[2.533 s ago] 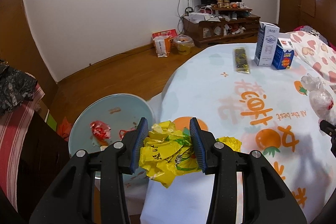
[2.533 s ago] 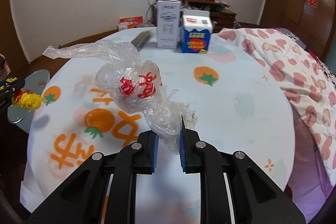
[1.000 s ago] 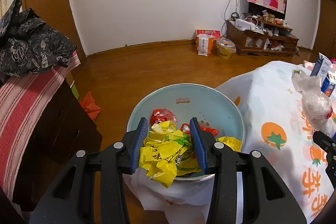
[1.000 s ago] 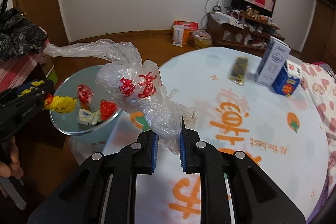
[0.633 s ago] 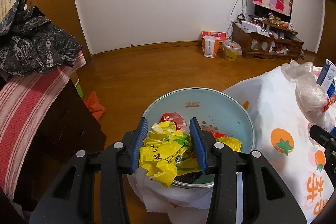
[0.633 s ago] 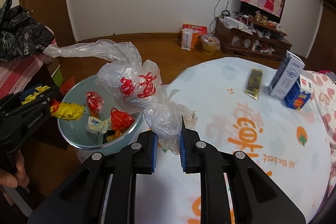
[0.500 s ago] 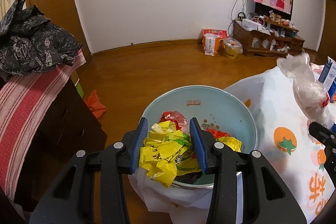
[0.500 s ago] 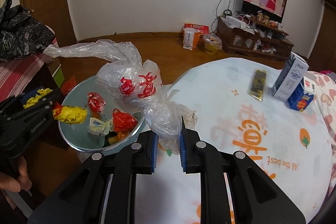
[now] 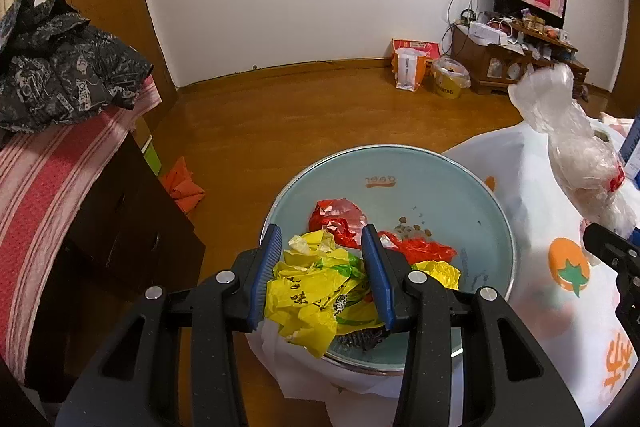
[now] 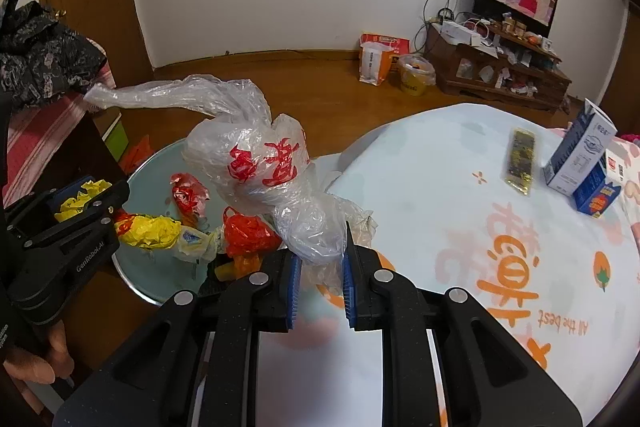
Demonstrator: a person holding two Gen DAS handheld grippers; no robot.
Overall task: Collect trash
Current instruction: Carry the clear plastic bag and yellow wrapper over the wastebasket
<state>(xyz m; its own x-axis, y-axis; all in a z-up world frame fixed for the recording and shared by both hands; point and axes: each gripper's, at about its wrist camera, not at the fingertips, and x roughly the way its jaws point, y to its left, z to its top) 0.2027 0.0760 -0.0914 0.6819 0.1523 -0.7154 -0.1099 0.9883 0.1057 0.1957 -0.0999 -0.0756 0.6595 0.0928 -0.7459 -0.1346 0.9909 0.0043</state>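
My left gripper is shut on a crumpled yellow wrapper and holds it over the near rim of a pale blue trash bin. The bin holds red and yellow scraps. My right gripper is shut on a clear plastic bag with red print, held over the table edge beside the bin. The bag also shows at the right of the left wrist view. The left gripper shows at the left of the right wrist view.
A round table with an orange-print cloth carries two cartons and a dark wrapper. A dark cabinet with a striped cloth and a black jacket stands left of the bin. A wooden floor lies beyond.
Both grippers have swung left from over the table to the bin. The yellow wrapper now hangs over the bin's near rim and the clear bag has come closer to the bin.
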